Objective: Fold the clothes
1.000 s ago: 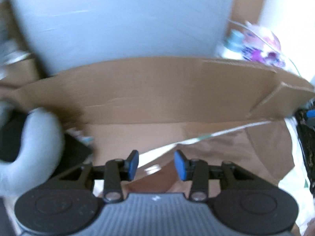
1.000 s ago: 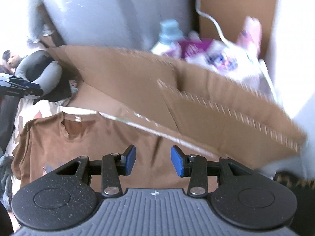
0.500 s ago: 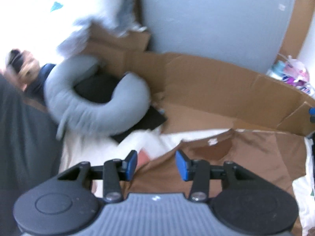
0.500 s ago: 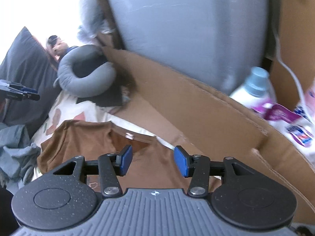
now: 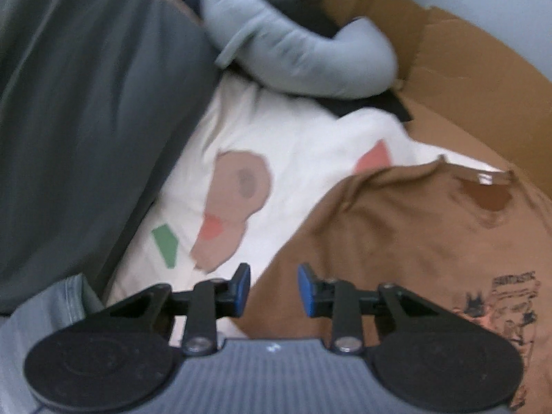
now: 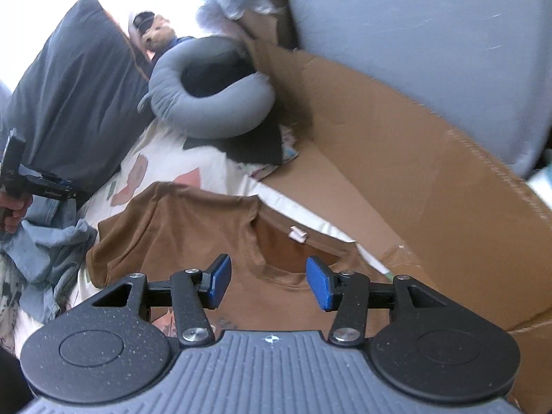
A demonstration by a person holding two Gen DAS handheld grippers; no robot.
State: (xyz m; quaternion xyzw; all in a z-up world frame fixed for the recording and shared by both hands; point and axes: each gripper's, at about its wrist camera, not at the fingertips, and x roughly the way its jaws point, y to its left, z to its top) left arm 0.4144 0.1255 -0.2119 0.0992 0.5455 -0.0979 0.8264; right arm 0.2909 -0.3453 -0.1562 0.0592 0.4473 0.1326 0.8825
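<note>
- Since 1 s before, both views had swung down and left: the cardboard box (image 6: pixel 396 145) that filled them had slid to the right edge, and the bed sheet (image 5: pixel 276 145), neck pillow (image 6: pixel 207 103) and dark pillow (image 5: pixel 86 103) had come into sight.
- Brown T-shirt (image 6: pixel 193 227) lay spread front-up on the patterned bed sheet, collar toward the cardboard box, chest print facing up in the left view. 1 sleeve reached toward a heap of blue-grey clothes (image 6: pixel 45 241).
- Left claw (image 5: pixel 274 289) hung released, pads apart, over the shirt's edge where it met the sheet. Gripped nothing.
- Right claw (image 6: pixel 269 281) likewise released, pads straddling the collar from above; contact with cloth could not be told.
- Handling, as judged: thin knit, light, limp; would sag and drag rather than hold shape. Low slip on the pads. Not fragile.
- Best holds, as judged: pinch a doubled edge — shoulder seam beside the collar, or sleeve hem — rather than flat cloth, which might bunch or catch the sheet beneath.
- Shirt showed no fold lines in view; lower hem was hidden.
</note>
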